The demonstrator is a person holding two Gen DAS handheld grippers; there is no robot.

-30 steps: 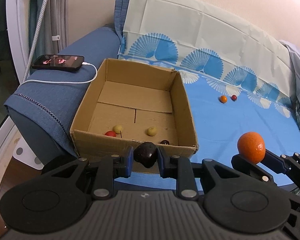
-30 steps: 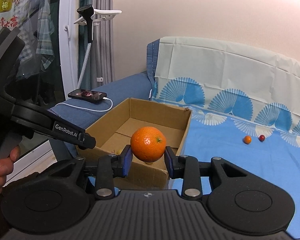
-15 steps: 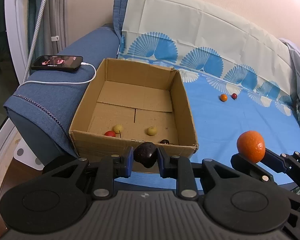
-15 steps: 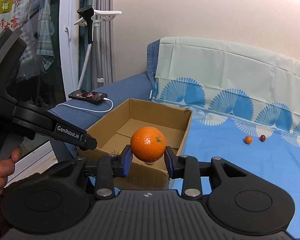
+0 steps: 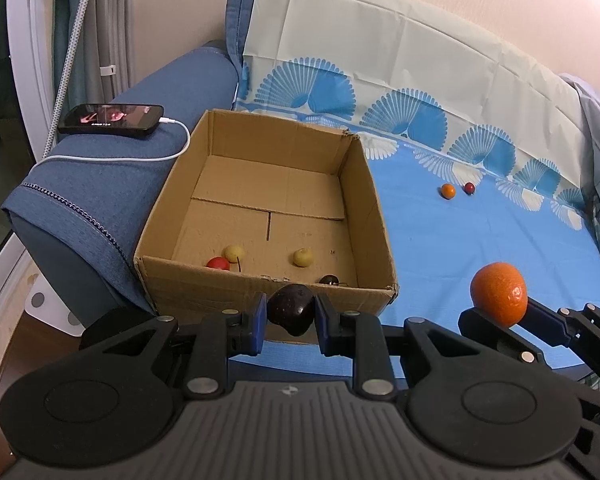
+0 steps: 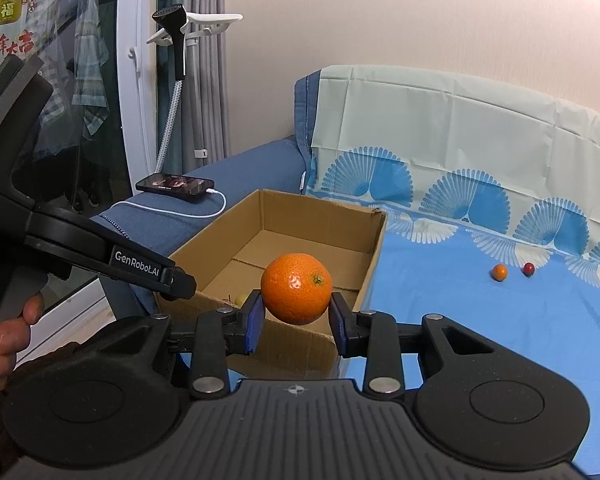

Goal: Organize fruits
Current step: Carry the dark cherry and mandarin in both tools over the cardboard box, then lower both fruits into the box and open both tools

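Observation:
My left gripper (image 5: 291,316) is shut on a dark purple plum (image 5: 291,309), just in front of the near wall of an open cardboard box (image 5: 268,292). Inside the box lie a red fruit (image 5: 218,263), two yellow fruits (image 5: 234,252) (image 5: 303,257) and a dark one (image 5: 329,279). My right gripper (image 6: 296,312) is shut on an orange mandarin (image 6: 297,289), held in the air before the box's near right corner (image 6: 324,340). A small orange fruit (image 5: 447,191) and a small red one (image 5: 469,188) rest on the blue sheet.
A phone (image 5: 112,120) with a white charging cable lies on the blue sofa armrest (image 5: 100,184) left of the box. The blue sheet (image 5: 480,240) stretches right of the box. A person's hand (image 6: 4,340) holds the left tool. A stand (image 6: 180,64) rises by the window.

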